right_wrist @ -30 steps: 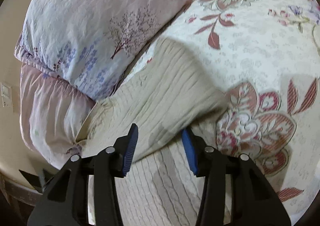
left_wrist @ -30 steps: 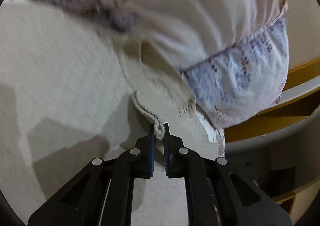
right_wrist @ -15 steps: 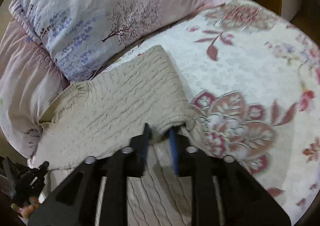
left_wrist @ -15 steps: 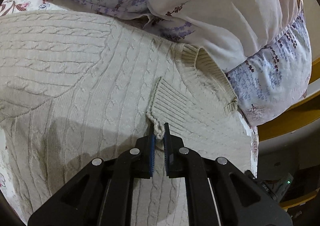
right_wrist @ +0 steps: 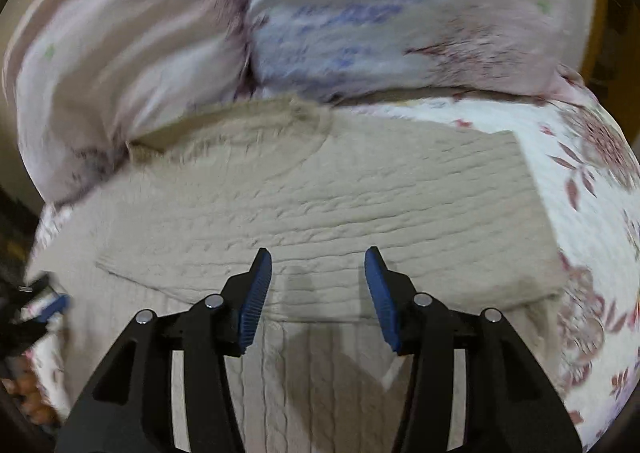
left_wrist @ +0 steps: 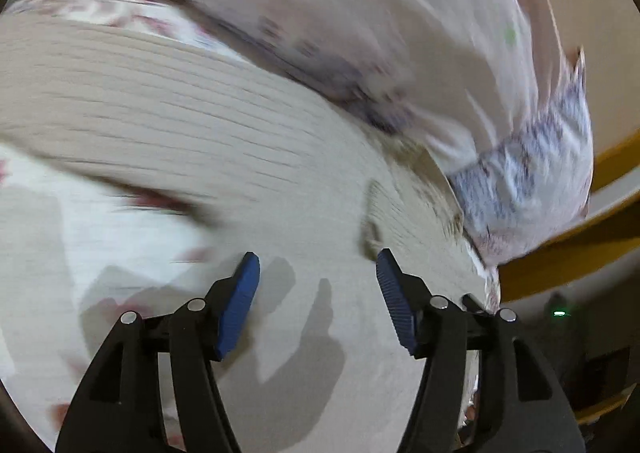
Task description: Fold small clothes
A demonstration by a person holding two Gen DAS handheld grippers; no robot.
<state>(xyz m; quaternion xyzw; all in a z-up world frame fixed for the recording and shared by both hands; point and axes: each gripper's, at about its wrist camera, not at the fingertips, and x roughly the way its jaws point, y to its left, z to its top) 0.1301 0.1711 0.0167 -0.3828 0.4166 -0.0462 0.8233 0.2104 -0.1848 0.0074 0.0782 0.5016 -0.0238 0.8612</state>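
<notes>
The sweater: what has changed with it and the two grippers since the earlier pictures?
The left gripper has just opened and let go of the sweater edge it pinched. The right gripper has also just opened, releasing the folded part, which now lies flat. The pillows and floral bedcover stayed.

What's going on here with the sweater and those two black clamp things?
A person holding a gripper in each hand is folding a cream cable-knit sweater on a floral bedspread, just below the pillows. A sleeve is folded across the body. The left gripper has just been opening and the right gripper too; both have jaws apart above the knit with nothing between them. The pictures are blurred.
</notes>
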